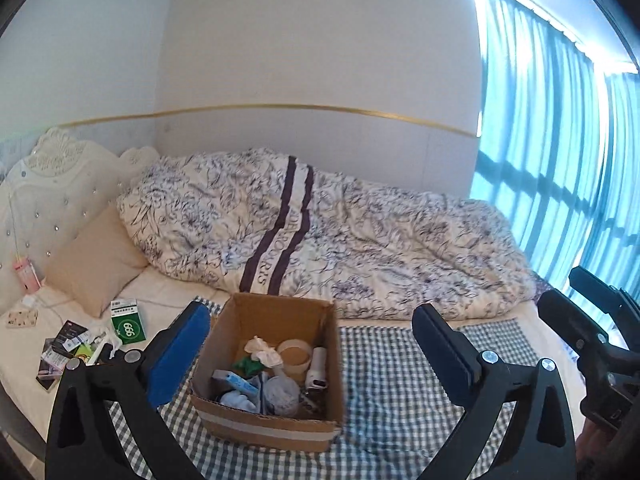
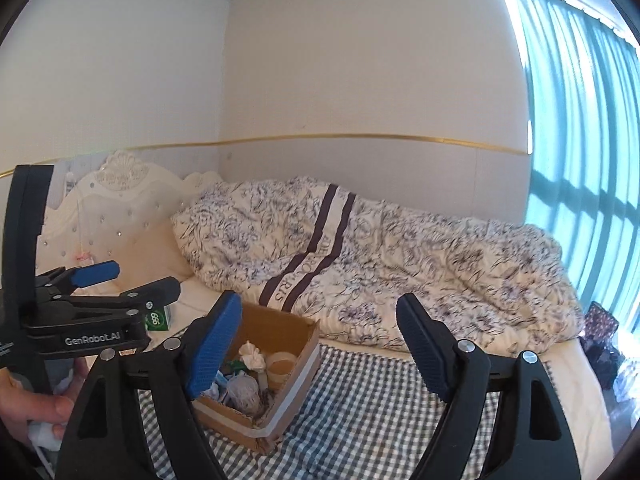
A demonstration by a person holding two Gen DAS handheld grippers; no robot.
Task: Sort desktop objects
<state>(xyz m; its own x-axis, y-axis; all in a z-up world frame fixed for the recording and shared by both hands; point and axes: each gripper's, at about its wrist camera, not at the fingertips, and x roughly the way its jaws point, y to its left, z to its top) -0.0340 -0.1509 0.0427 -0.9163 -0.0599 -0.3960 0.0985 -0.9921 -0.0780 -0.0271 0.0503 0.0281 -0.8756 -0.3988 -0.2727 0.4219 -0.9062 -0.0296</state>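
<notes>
An open cardboard box (image 1: 276, 428) stands on a checked cloth (image 1: 384, 380) on the bed. It holds crumpled tissue, a tape roll (image 1: 294, 356), a white cylinder and several small items. My left gripper (image 1: 312, 340) is open and empty, above the box, its jaws either side of it. My right gripper (image 2: 320, 340) is open and empty, to the right of the box (image 2: 296, 384). The left gripper also shows in the right wrist view (image 2: 140, 280). A green 999 box (image 1: 128, 322) and loose packets (image 1: 64, 346) lie left of the box.
A rumpled floral duvet (image 1: 340, 232) fills the far side of the bed. A beige pillow (image 1: 92, 260) leans by the white headboard (image 1: 48, 184). Teal curtains (image 1: 560, 140) hang at the right. A pink item (image 1: 26, 274) lies near the headboard.
</notes>
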